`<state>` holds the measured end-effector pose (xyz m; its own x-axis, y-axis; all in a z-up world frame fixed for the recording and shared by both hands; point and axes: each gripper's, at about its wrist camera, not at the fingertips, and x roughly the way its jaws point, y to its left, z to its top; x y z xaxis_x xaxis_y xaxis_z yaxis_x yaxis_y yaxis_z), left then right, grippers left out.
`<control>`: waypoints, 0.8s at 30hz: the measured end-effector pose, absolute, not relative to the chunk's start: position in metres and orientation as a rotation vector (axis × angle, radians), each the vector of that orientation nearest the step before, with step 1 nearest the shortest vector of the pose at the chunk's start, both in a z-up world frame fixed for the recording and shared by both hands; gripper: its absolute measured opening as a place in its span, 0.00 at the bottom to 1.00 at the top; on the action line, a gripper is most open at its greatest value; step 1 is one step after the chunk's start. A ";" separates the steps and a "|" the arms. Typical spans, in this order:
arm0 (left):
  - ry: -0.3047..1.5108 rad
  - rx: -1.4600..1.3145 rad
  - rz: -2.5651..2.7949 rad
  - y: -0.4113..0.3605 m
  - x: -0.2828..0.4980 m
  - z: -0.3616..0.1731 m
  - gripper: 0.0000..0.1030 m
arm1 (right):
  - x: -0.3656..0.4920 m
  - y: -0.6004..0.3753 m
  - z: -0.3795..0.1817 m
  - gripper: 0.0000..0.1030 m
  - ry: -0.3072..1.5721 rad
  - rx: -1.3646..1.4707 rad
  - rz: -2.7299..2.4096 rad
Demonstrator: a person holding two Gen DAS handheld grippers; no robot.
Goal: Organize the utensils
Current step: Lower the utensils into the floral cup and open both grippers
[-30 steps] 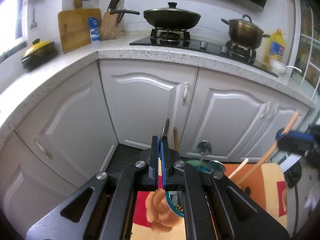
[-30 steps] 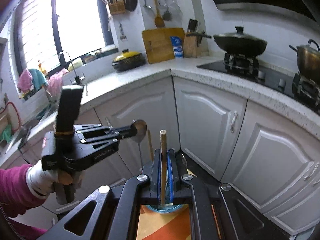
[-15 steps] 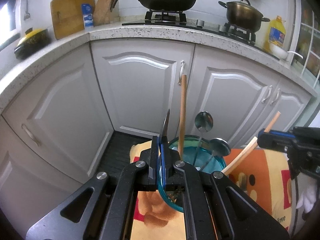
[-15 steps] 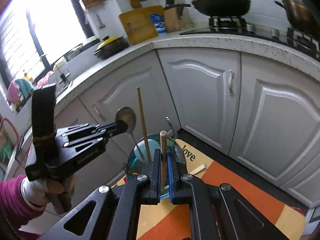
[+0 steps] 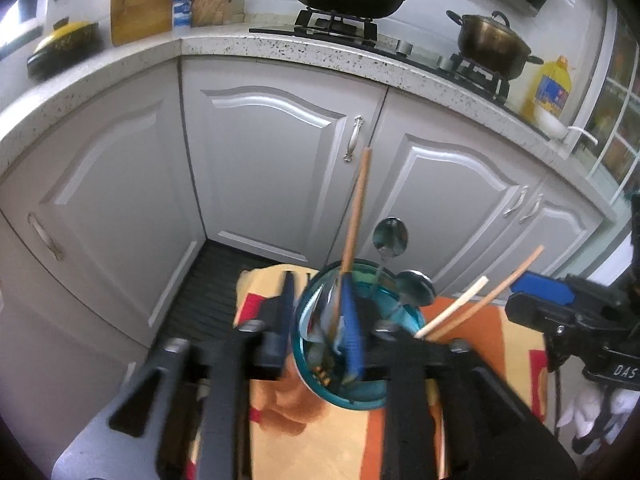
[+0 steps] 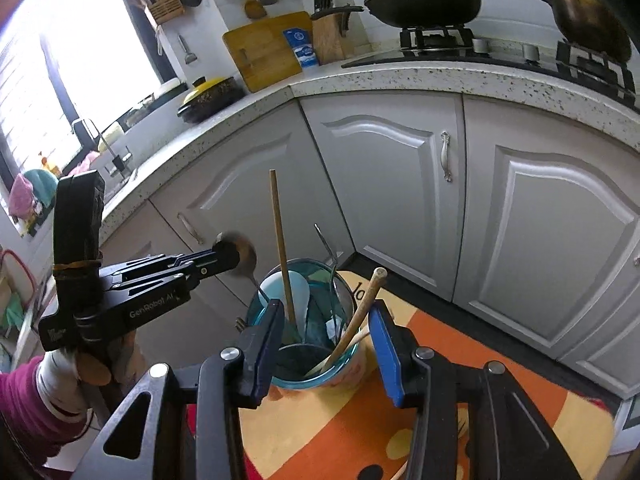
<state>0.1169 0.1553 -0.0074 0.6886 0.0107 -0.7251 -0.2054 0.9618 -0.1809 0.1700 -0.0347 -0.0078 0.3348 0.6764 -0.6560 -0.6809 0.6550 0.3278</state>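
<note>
Left wrist view: my left gripper [image 5: 316,316] has its jaws spread wide, one on each side of the cup [image 5: 356,340], holding nothing. The picture is smeared, so I cannot tell whether either jaw touches the glass. The cup stands on the orange mat [image 5: 480,336] at 6 o'clock of the picture. A long chopstick [image 5: 354,216] rises from it toward 12 o'clock, two spoons [image 5: 390,236] lean to 1 o'clock, and two paler sticks [image 5: 476,300] slant out toward 3 o'clock, where the right gripper [image 5: 568,312] shows at the edge.

Right wrist view: my right gripper [image 6: 326,344] is also wide, empty, its jaws flanking the cup [image 6: 302,360]. A wooden stick [image 6: 360,312] leans against the rim at 1 o'clock, apparently just let go. The left gripper [image 6: 224,258] sits at 9 o'clock, close by a spoon bowl [image 6: 246,254].

My judgement: both utensils are delivered and the step in hand is the withdrawal. To do it well I would lift each gripper straight up and back with the jaws kept wide, clear of the leaning handles, since a snag could tip the tall cup. More utensils lie on the mat at 5 o'clock, probably next.
</note>
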 end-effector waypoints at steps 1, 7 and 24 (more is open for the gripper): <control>0.802 -0.258 0.119 0.154 0.115 -0.006 0.31 | 0.168 -0.037 -0.007 0.41 0.852 -0.001 0.888; 0.802 -0.245 0.114 0.146 0.105 0.000 0.31 | 0.160 -0.045 -0.007 0.41 0.859 -0.010 0.876; 0.781 -0.204 0.107 0.111 0.077 0.016 0.42 | 0.124 -0.054 -0.001 0.41 0.823 -0.044 0.852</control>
